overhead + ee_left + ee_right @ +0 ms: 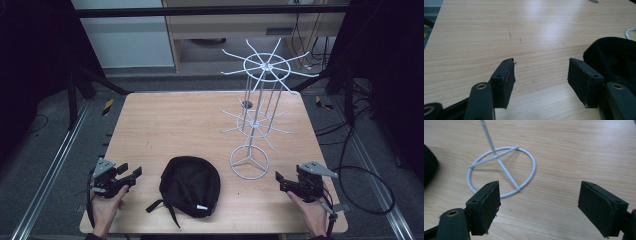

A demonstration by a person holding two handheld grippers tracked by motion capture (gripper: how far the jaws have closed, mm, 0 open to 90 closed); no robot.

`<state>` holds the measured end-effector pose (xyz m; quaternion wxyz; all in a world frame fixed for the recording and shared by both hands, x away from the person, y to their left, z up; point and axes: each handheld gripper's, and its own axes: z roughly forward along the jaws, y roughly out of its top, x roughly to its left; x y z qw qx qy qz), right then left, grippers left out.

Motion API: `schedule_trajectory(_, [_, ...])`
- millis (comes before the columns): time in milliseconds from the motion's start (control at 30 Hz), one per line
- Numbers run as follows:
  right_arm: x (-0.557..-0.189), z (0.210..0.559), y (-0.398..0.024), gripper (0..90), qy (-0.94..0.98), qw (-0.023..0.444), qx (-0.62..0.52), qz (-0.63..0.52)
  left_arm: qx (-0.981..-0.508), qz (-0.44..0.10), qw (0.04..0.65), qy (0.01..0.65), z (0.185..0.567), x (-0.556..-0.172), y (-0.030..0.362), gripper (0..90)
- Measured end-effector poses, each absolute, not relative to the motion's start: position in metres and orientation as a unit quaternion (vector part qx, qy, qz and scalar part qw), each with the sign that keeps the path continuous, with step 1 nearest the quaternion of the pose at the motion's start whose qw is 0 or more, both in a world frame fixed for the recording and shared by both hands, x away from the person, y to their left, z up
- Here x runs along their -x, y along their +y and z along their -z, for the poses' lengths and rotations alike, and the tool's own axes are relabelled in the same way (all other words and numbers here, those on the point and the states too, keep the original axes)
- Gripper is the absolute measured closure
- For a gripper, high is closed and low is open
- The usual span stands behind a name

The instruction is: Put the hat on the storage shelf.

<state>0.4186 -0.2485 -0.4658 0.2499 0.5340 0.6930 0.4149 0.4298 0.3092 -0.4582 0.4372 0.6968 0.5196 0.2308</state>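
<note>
A black fabric cap [191, 186] with a short trailing strap lies crown-up near the front edge of the pale wooden surface [165, 125], roughly midway between the two hands. A small white tag shows on its front side.

The left claw [131, 175], held in the person's left hand [107, 202], hovers just to the left of the cap, its jaws spread with nothing between them. In the left gripper view the left claw [540, 75] points across bare wood, and the cap [614, 55] sits just beside the right-hand jaw; whether they touch I cannot tell.

The right claw [281, 181], held in the person's right hand [310, 210], is to the right of the cap and apart from it, jaws likewise spread and empty. In the right gripper view the right claw [539, 202] faces the round base of a white wire display stand [499, 160].

That stand [257, 100] rises behind and to the right of the cap, with two tiers of radiating wire hooks on a slim post.
</note>
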Motion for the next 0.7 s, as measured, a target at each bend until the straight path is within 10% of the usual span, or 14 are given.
schedule_trajectory(700, [-0.403,0.461,-0.159,32.0,0.740,0.176,-0.463,-0.455,-0.725,-0.208,0.444,0.483,0.455,-0.419,0.266,44.9])
